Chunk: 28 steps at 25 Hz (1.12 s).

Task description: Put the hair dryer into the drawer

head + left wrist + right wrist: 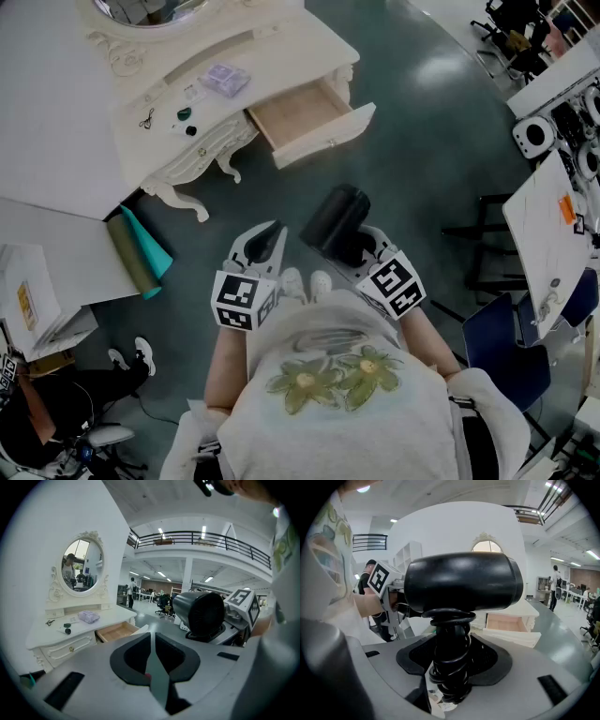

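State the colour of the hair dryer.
The hair dryer is black all over, cord included; the right gripper view shows it best.

The hair dryer point(333, 220) sits right of the left hand-held gripper point(272, 239), before the drawer point(325, 141) (well apart)

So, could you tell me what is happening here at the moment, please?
A person stands a little way back from a white dressing table with a gripper in each hand. The right gripper is clamped on the handle of a black hair dryer, whose cord is wound round that handle. The left gripper is held beside it, shut with nothing in it. The table's drawer stands open and looks empty; the hair dryer is not yet in it.
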Each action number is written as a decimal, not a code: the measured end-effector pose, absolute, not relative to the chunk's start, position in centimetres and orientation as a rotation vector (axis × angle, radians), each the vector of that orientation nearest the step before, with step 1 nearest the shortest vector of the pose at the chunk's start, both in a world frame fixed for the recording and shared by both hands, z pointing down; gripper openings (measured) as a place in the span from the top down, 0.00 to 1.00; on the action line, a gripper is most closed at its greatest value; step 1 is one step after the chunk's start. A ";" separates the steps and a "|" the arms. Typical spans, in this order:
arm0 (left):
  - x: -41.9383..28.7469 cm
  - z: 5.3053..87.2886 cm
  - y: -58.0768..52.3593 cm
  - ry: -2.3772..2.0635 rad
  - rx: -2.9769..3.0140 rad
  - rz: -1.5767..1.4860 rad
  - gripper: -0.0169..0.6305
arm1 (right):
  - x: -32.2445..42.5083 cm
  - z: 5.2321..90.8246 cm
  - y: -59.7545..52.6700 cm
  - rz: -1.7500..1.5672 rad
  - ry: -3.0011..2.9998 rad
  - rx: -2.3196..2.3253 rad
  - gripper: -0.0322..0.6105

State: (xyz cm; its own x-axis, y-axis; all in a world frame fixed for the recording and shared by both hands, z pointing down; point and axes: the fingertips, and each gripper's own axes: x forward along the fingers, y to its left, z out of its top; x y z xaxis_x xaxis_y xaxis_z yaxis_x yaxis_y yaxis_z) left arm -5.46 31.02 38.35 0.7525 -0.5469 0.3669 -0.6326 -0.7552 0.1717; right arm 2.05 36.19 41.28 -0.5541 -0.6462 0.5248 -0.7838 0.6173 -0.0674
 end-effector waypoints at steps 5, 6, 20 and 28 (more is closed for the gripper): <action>-4.5 38.1 31.2 -0.922 2.673 0.423 0.92 | 2.6 41.3 36.5 0.406 -2.395 1.122 0.61; -4.3 38.1 31.3 -0.923 2.673 0.421 0.92 | 2.7 41.3 36.5 0.406 -2.397 1.120 0.61; -2.7 39.0 31.5 -0.936 2.645 0.409 0.92 | 4.0 41.0 35.5 0.383 -2.440 1.074 0.61; -1.5 39.5 27.5 -0.898 2.654 0.427 0.92 | 4.8 41.7 31.8 0.392 -2.426 1.080 0.61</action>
State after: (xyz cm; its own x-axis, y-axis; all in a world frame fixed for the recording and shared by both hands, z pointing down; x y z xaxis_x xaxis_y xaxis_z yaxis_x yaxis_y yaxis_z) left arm -1.46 27.50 39.52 0.7597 -0.5337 0.3715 -0.6248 -0.7573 0.1900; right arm 4.85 31.81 41.69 -0.5901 -0.6256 0.5103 -0.7544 0.6524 -0.0726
